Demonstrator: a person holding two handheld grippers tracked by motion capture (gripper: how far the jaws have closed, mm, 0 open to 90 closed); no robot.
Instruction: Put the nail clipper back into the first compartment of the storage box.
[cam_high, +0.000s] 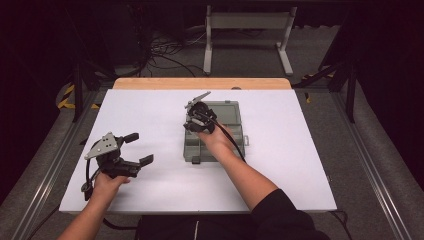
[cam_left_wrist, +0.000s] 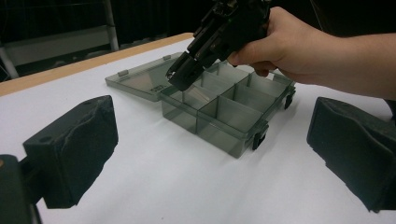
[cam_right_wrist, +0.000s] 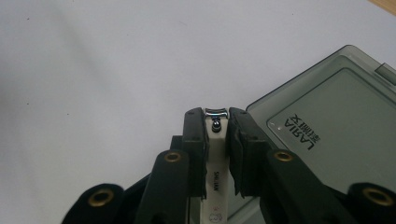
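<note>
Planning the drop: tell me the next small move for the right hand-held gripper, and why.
Probably lower it a little further, then open the jaws. The right hand-held gripper is shut on a white nail clipper and points down into a near compartment of the open compartment box, so a release from there should land it inside.

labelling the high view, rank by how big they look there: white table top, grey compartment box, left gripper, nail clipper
1. white table top
2. grey compartment box, lid open
3. left gripper, jaws apart
4. nail clipper: clamped in the right gripper, too hidden to size here; in the right gripper view
</note>
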